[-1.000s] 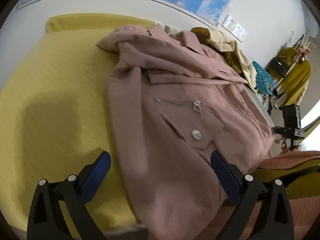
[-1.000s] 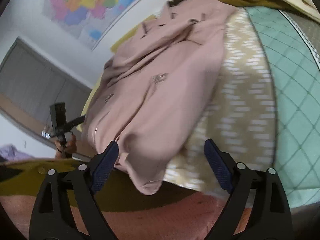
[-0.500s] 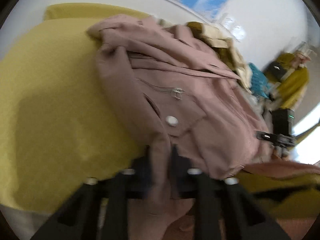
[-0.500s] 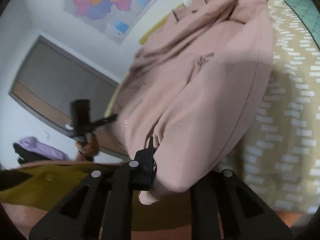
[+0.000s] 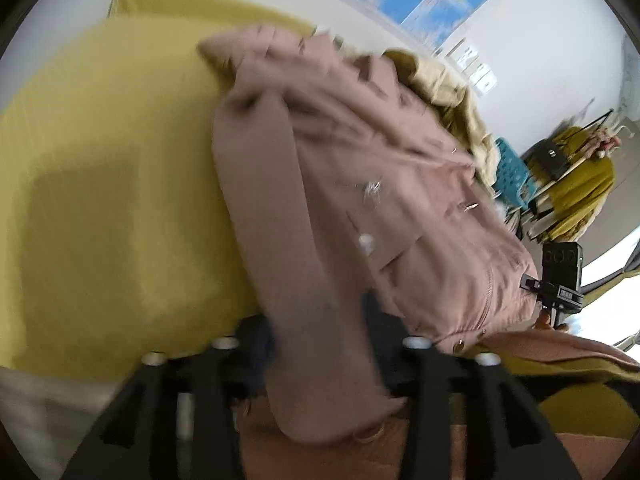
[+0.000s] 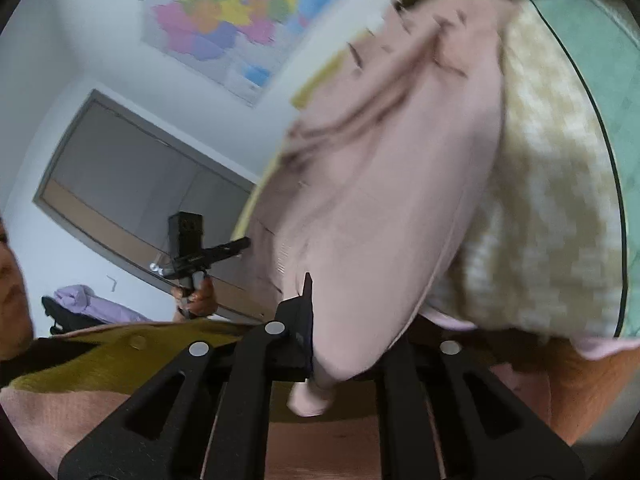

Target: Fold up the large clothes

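- The pink jacket (image 5: 360, 184) is sprawled over the yellow bed (image 5: 100, 184), hem hanging off the near edge.
- Left gripper (image 5: 320, 344) and right gripper (image 6: 344, 344) each have their jaws pinched onto a hem corner.
- Looks soft, floppy and fairly heavy, so I'd say gripping the corners is smart.

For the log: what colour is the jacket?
Dusty pink jacket; the left wrist view shows it best.
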{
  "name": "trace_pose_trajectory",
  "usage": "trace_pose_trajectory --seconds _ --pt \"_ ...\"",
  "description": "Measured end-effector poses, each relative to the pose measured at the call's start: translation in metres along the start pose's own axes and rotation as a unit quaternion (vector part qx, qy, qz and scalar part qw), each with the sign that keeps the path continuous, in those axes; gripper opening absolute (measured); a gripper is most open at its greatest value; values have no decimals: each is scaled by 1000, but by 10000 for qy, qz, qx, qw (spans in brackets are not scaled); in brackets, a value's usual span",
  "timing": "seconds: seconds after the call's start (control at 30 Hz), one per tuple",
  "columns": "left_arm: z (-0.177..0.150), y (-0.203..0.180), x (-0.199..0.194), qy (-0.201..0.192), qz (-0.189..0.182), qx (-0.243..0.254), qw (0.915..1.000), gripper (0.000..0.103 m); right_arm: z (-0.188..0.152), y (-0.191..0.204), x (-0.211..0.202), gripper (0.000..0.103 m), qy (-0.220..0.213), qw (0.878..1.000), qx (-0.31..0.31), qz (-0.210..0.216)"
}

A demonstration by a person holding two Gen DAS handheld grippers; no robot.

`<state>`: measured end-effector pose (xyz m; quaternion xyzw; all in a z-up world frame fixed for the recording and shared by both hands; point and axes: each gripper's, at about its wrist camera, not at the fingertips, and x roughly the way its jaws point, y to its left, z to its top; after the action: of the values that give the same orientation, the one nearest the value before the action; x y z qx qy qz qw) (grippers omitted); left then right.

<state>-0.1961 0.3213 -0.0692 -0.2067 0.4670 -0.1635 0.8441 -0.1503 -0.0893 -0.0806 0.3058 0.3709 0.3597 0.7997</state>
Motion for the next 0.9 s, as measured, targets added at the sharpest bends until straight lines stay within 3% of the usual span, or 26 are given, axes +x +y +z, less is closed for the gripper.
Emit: trace_pose_trajectory --seconds 0.1,0.13,0.2,0.23,0.27,0.3,0.37,0.53,0.67,0.73,0.9 --pt "-1 -7 0 62 8 206 9998 67 -6 -8 8 43 116 9998 99 -121" --pt "-2 -11 2 99 64 328 9994 70 -8 -10 12 44 171 9998 98 -105" --pt "-3 -20 9 162 67 529 9984 83 -10 -10 20 41 247 9996 94 -113" --pt "-4 -24 11 194 23 615 9979 83 -11 -9 19 25 244 9997 50 -84" --pt "-6 -28 12 200 14 675 9975 79 -11 -7 20 15 208 9998 9 -7" --pt "-5 -31 15 212 -79 678 9974 46 -9 -2 21 10 173 9997 -12 154" --pt "1 -29 20 250 -14 438 9987 4 -7 9 17 8 39 9993 -144 340" --pt "22 -26 -17 -543 -336 -12 9980 2 15 39 -8 8 -466 9955 -364 746" --pt "53 -30 -47 -1067 -525 -49 9929 2 56 53 -21 8 -878 9903 -455 972" --pt "76 -31 -55 -1238 -555 -65 9907 2 88 53 -20 8 -1066 9879 -340 1071" --pt "160 -18 -49 -1255 -436 -472 9900 2 183 28 -13 8 -1443 9863 174 783"
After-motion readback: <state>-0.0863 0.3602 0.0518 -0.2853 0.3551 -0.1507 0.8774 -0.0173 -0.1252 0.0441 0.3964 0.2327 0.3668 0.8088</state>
